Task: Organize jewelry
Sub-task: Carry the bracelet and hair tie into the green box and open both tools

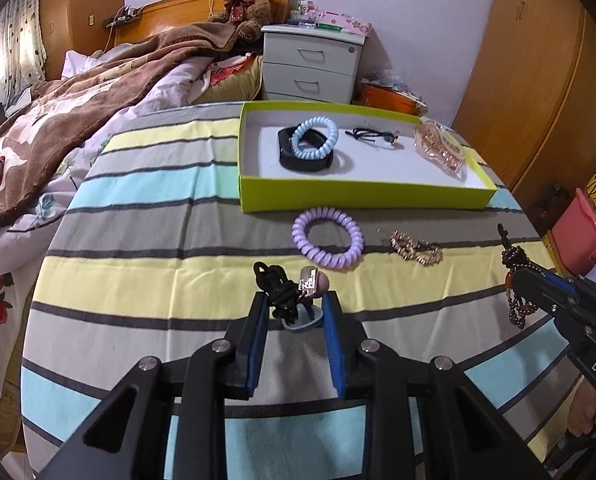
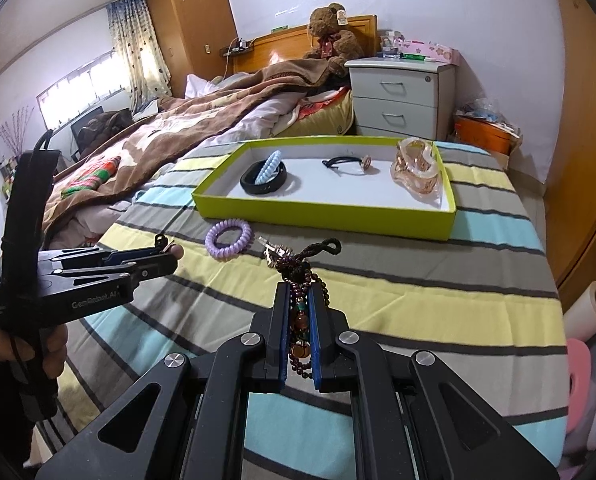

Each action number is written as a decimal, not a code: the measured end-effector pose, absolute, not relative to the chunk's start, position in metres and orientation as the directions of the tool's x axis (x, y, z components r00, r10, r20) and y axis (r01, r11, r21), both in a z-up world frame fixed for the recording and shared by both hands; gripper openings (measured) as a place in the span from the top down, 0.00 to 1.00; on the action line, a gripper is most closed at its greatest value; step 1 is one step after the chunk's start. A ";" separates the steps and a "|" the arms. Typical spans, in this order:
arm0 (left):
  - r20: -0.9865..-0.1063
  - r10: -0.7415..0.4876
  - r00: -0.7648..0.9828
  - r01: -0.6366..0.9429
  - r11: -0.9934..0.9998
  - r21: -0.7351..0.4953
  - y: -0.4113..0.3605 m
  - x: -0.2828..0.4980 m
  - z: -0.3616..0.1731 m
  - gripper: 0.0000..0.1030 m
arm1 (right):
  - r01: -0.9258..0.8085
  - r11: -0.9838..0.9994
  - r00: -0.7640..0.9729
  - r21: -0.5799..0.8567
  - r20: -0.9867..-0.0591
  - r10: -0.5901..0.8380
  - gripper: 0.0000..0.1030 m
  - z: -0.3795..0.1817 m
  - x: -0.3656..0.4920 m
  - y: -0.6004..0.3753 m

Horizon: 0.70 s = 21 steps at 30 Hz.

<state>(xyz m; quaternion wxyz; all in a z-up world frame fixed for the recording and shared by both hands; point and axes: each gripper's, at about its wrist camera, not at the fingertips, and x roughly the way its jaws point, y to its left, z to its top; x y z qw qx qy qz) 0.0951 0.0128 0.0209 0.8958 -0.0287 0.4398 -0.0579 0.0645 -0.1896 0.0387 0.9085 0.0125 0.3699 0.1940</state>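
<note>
In the left wrist view my left gripper is shut on a black cord hair tie with a pink glittery charm, held just above the striped cloth. Beyond it lie a purple coil hair tie and a gold hair clip. The green box holds a black band with a light blue coil tie, another black hair tie and a rose-gold claw clip. In the right wrist view my right gripper is shut on a dark beaded bracelet with a black cord loop.
A striped cloth covers the table. A bed with a brown blanket lies to the left. A white nightstand stands behind the box. Wooden wardrobes and a pink bin are at the right.
</note>
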 end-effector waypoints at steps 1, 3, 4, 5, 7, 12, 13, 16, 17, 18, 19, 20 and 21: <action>-0.782 -0.131 0.610 0.080 0.991 -0.104 0.013 0.097 0.023 0.72 | -0.341 0.925 0.655 0.166 -0.664 0.360 0.92 0.041 0.066 -0.190; -0.777 -0.136 0.615 0.081 0.991 -0.110 0.013 0.099 0.027 0.72 | -0.338 0.927 0.661 0.162 -0.660 0.357 0.92 0.044 0.067 -0.191; -0.776 -0.140 0.615 0.083 0.990 -0.113 0.013 0.101 0.029 0.72 | -0.337 0.928 0.665 0.160 -0.658 0.355 0.92 0.046 0.068 -0.192; -0.773 -0.140 0.618 0.082 0.990 -0.114 0.013 0.102 0.031 0.72 | -0.335 0.929 0.668 0.157 -0.655 0.352 0.92 0.049 0.070 -0.192; -0.768 -0.143 0.624 0.086 0.990 -0.114 0.012 0.106 0.036 0.72 | -0.332 0.931 0.673 0.153 -0.653 0.348 0.92 0.053 0.074 -0.193; -0.755 -0.160 0.636 0.104 0.987 -0.122 0.008 0.120 0.050 0.72 | -0.323 0.936 0.690 0.142 -0.641 0.335 0.92 0.063 0.090 -0.195; -0.754 -0.167 0.636 0.110 0.986 -0.126 0.007 0.124 0.052 0.72 | -0.321 0.937 0.694 0.138 -0.639 0.331 0.92 0.065 0.094 -0.196; -0.744 -0.194 0.640 0.137 0.981 -0.138 0.000 0.135 0.059 0.72 | -0.307 0.942 0.698 0.136 -0.641 0.320 0.92 0.067 0.107 -0.200; -0.742 -0.203 0.639 0.147 0.979 -0.141 -0.002 0.139 0.061 0.72 | -0.304 0.944 0.700 0.130 -0.642 0.314 0.92 0.068 0.111 -0.202; -0.741 -0.211 0.638 0.154 0.977 -0.145 -0.005 0.145 0.063 0.72 | -0.299 0.946 0.701 0.124 -0.644 0.306 0.92 0.068 0.117 -0.203; -0.739 -0.219 0.637 0.162 0.976 -0.149 -0.008 0.148 0.064 0.72 | -0.296 0.947 0.699 0.123 -0.648 0.303 0.92 0.068 0.122 -0.205; -0.737 -0.232 0.635 0.173 0.972 -0.157 -0.011 0.154 0.065 0.72 | -0.294 0.948 0.697 0.124 -0.651 0.301 0.92 0.068 0.127 -0.206; -0.737 -0.241 0.631 0.176 0.970 -0.167 -0.013 0.160 0.065 0.72 | -0.293 0.948 0.694 0.124 -0.654 0.300 0.92 0.067 0.132 -0.207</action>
